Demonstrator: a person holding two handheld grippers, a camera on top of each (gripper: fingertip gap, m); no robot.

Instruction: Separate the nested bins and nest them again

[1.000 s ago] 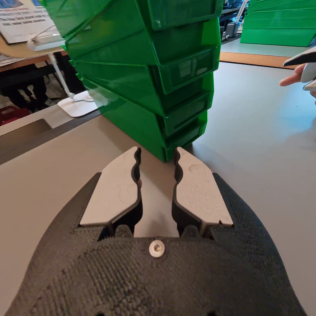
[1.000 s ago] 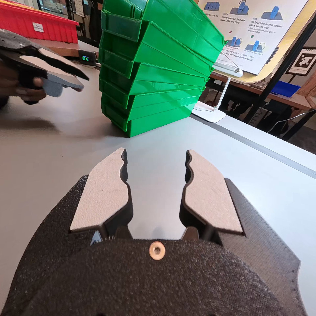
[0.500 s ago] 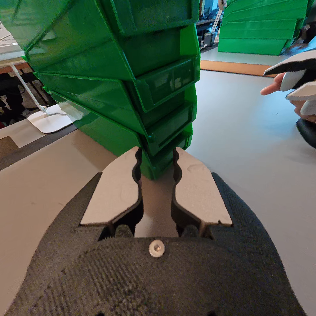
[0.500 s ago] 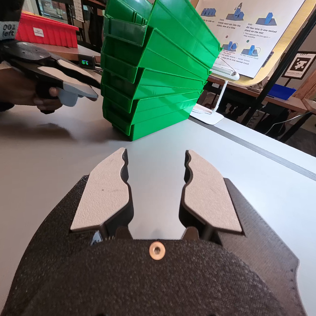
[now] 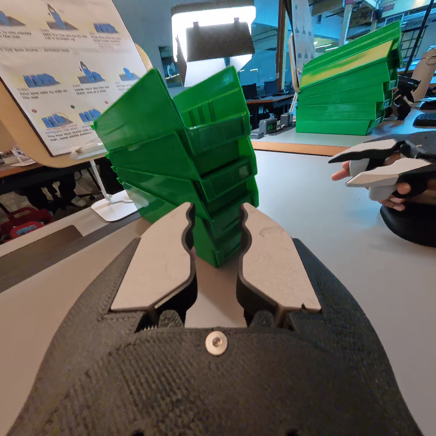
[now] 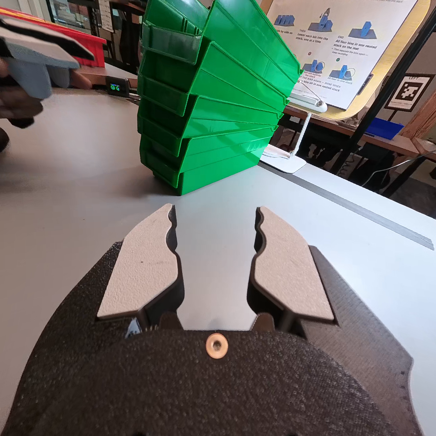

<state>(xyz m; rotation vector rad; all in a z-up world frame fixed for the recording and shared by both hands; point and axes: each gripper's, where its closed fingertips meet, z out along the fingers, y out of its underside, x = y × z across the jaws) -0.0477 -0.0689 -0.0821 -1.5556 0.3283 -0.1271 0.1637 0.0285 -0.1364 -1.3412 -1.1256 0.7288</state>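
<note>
A stack of several nested green bins [image 5: 188,165] stands on the grey table [image 5: 306,236], fanned out and leaning. It also shows in the right wrist view [image 6: 224,113]. My left gripper [image 5: 217,207] is open and empty, held above the table in front of the stack's near corner, which shows between its fingers. In the right wrist view the left gripper [image 6: 47,52] hovers left of the stack at the height of the upper bins, apart from them. My right gripper [image 6: 215,207] is open and empty over the table, short of the stack's base. It shows at the right of the left wrist view [image 5: 368,169].
An instruction board [image 6: 342,47] on a white stand [image 5: 113,210] stands just behind the stack. A dark strip [image 6: 354,212] runs along the table's far side. A second green bin stack [image 5: 342,106] sits on another table. A red bin [image 6: 94,47] and a small lit device [image 6: 116,87] lie beyond. There is about 25 centimeters between the tips of the two grippers.
My left gripper has drawn back and risen, so the whole stack now shows up to its top bin. My right gripper has come a little nearer the stack. Both stay open.
</note>
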